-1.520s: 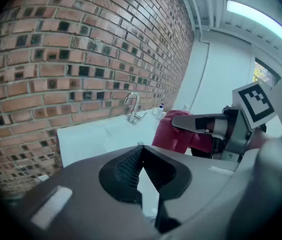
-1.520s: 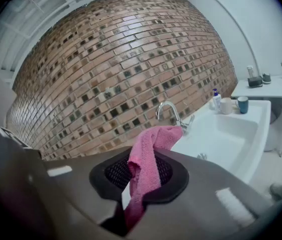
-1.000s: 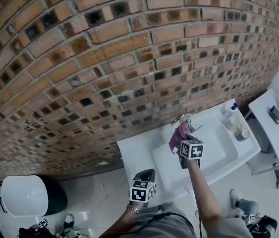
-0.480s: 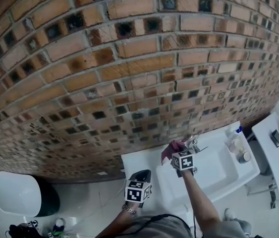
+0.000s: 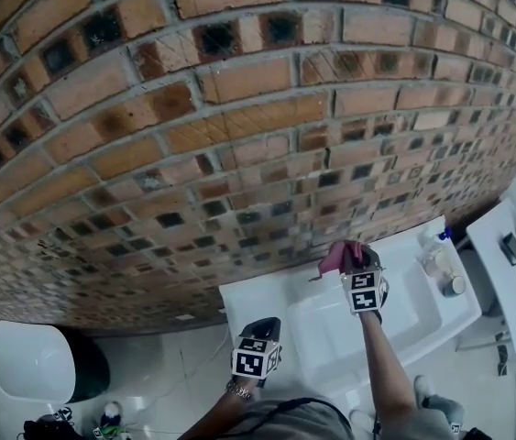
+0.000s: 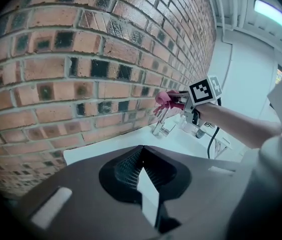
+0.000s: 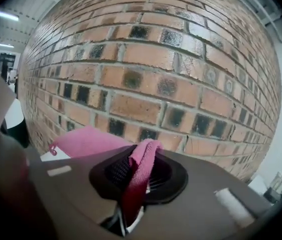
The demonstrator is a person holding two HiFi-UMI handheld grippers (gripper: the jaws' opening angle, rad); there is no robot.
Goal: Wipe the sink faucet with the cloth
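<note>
A pink cloth (image 5: 340, 257) is pinched in my right gripper (image 5: 356, 266), which is shut on it at the back of the white sink (image 5: 395, 324), close to the brick wall. In the head view the cloth covers the faucet. In the left gripper view the chrome faucet (image 6: 159, 126) stands on the sink rim, with the cloth (image 6: 168, 99) just above it. The right gripper view has the cloth (image 7: 142, 166) running between the jaws and a flap spread to the left. My left gripper (image 5: 262, 328) is shut and empty, low by the sink's front left corner.
The brick wall (image 5: 239, 108) rises straight behind the sink. A bottle (image 5: 430, 239) and a small jar (image 5: 453, 287) stand on the sink's right end. A white side shelf (image 5: 505, 273) is at the right, and a white toilet (image 5: 28, 360) at the lower left.
My right gripper has carried the cloth rightward and back toward the wall, over the faucet. The left gripper has stayed in place.
</note>
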